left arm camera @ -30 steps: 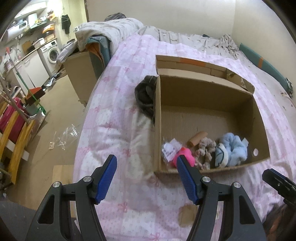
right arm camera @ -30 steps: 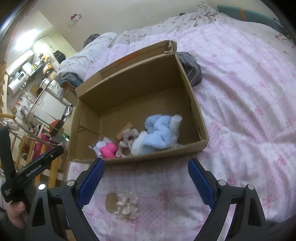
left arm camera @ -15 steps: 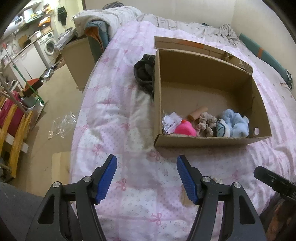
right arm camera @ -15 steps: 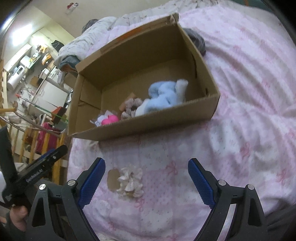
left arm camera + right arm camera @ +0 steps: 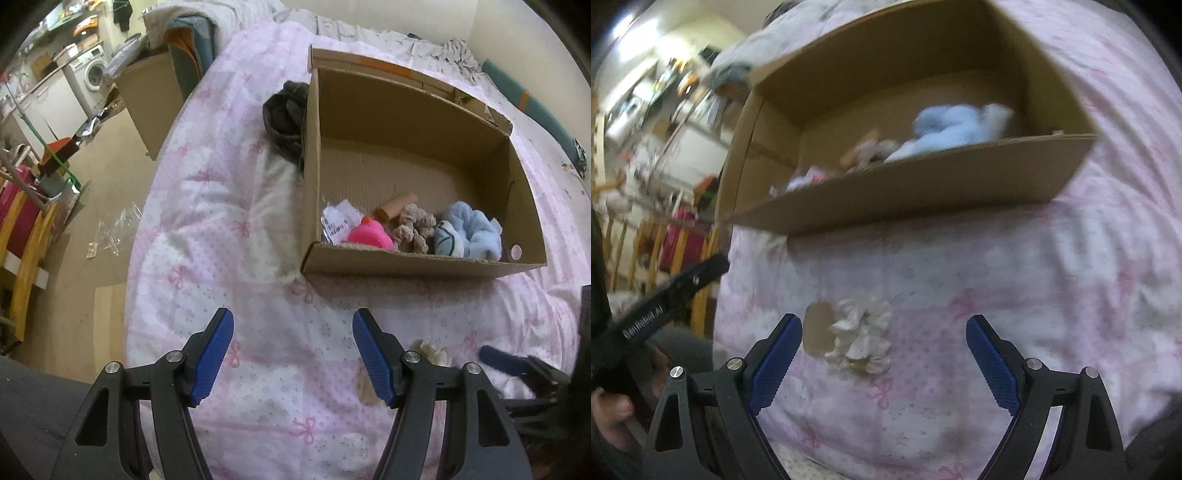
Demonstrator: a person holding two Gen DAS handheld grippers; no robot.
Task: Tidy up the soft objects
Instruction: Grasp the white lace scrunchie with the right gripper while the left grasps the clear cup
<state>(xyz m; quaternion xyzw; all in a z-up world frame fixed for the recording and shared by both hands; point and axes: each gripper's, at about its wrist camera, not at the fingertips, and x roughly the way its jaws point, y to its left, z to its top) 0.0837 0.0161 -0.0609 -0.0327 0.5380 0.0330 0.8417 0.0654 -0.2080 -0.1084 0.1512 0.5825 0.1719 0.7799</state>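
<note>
The cream scrunchie [image 5: 862,338] lies on the pink bedspread [image 5: 1015,280], outside the cardboard box [image 5: 923,184] and a little short of its near wall, with a tan card tag [image 5: 817,330] touching its left edge. The right gripper [image 5: 882,363] hangs over it with its fingers spread wide and nothing between them; the scrunchie sits well toward the left finger [image 5: 774,363], not midway. That offset is the main risk, as I judge it: if the fingers close from here, the left one may land on the tag or on the outer ruffle alone, and the soft fabric could squash aside or slip free when lifted. The bedspread is loose and puffy, so a deep reach could pinch bedding along with the scrunchie and drag it toward the box. The right wrist view is smeared, so the exact gap between fingers and fabric is hard to tell. The left gripper [image 5: 293,356] is close by on the same patch of bed, fingers parted at a middling width and empty; in its view the scrunchie [image 5: 432,350] peeks out just past its right finger, with the right gripper's blue tip [image 5: 496,360] near. The two tools could knock together. Inside the box a pink plush [image 5: 369,236], a beige scrunchie [image 5: 413,227] and a blue scrunchie [image 5: 469,234] crowd the near wall, so a low carry could catch that wall's rim.
</note>
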